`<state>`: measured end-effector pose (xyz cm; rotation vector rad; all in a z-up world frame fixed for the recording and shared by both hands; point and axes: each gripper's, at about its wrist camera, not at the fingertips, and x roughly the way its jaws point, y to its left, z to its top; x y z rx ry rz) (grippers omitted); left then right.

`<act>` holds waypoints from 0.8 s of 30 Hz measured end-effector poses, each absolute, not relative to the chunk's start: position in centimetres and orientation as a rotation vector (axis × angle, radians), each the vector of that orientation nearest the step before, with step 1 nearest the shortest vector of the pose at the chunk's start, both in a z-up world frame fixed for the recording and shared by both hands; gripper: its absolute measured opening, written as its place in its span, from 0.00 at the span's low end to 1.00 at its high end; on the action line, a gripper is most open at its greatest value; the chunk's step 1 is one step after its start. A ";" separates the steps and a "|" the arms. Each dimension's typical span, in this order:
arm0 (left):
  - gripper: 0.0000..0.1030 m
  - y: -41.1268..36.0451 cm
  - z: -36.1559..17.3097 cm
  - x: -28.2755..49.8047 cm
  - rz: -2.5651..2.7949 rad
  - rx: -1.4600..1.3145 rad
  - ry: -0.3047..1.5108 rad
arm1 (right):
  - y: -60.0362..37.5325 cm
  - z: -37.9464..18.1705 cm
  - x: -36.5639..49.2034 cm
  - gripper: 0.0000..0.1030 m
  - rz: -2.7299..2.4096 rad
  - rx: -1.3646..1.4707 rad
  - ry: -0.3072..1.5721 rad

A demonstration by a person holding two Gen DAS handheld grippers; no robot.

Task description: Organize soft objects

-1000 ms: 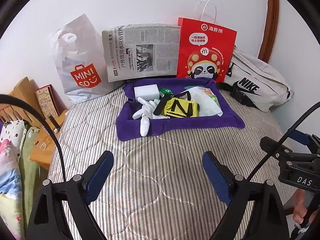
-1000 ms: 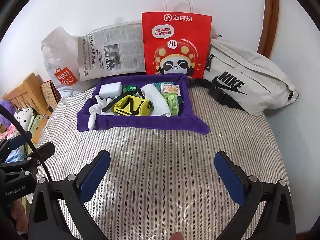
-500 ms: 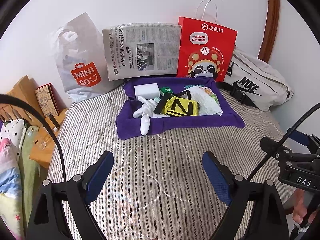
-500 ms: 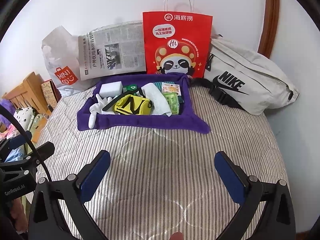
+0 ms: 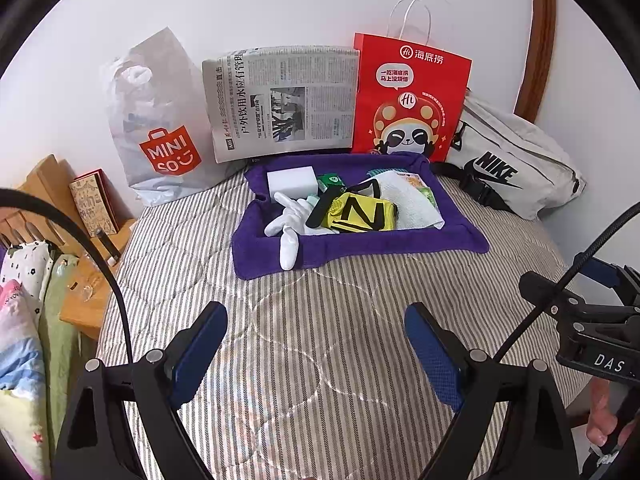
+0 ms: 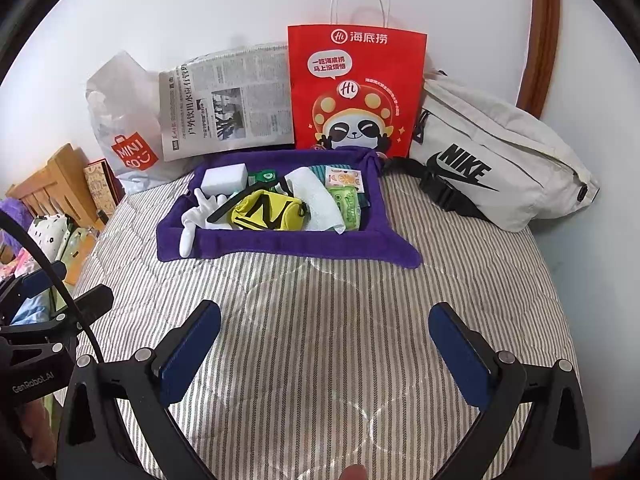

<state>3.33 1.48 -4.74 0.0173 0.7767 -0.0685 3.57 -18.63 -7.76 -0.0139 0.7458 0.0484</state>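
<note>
Hardly anything has moved over the last second: both grippers hang where they were above the bed, and the view has only crept slightly toward the wall. The striped quilt (image 5: 320, 340) covers the whole mattress. Against the wall at the far end leans a row of bags and paper: a white Nike bag (image 6: 500, 160) on the right, a red panda paper bag (image 6: 356, 88) beside it, a folded newspaper (image 5: 280, 100), then a white Miniso plastic bag (image 5: 156, 120) on the left. In front of them lies the purple towel (image 5: 360, 244), its edges turned up like a shallow tray, and the soft things sit piled in it. A white paper towel (image 6: 316, 200) drapes over the right half, a yellow pouch (image 5: 360, 214) with a black letter lies in the middle, a white glove (image 5: 288, 220) spills over the front left edge, and a white sponge block (image 5: 291, 180) sits at the back left corner. Small green packets (image 6: 348, 204) lie at the right. The left gripper (image 5: 316, 344) and the right gripper (image 6: 324, 344) both hover near the front of the bed, well apart from the towel, jaws spread wide with nothing between them.
</note>
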 end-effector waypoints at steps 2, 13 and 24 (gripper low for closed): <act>0.87 1.5 -4.7 3.3 -0.070 0.019 0.778 | -18.6 -7.8 3.6 0.99 0.048 -0.014 0.746; 0.87 1.7 -4.8 3.3 -0.068 0.021 0.781 | -18.8 -7.7 3.5 0.99 0.046 0.001 0.745; 0.87 1.8 -4.7 3.2 -0.069 0.025 0.778 | -18.8 -7.6 3.3 0.99 0.053 -0.004 0.743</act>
